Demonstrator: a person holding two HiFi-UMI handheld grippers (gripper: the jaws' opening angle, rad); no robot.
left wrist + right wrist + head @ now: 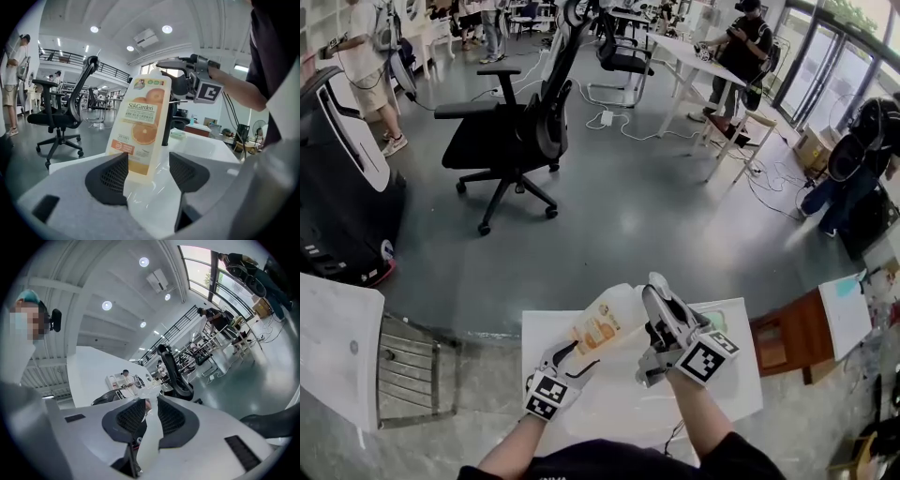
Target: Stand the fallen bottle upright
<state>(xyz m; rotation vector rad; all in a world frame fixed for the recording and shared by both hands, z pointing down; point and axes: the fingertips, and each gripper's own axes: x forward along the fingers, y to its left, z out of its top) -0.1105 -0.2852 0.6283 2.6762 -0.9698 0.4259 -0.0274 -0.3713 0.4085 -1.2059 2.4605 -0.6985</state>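
Observation:
A translucent bottle (605, 323) with an orange-fruit label stands almost upright, leaning a little, on the white table (609, 412). My right gripper (656, 286) is at its top end, and its pads are close together on the clear neck (146, 403). In the left gripper view the bottle (143, 126) fills the middle, with the right gripper (164, 65) clamped at its cap. My left gripper (572, 352) sits low at the bottle's base. Its jaws (147, 171) are spread, with the base just ahead of them and the right pad (187, 171) apart from it.
A black office chair (511, 131) stands on the grey floor beyond the table. A black machine (337, 187), a white panel (333, 347) and a metal rack (412, 361) are to the left. A wooden side table (792, 333) is to the right. People stand far back.

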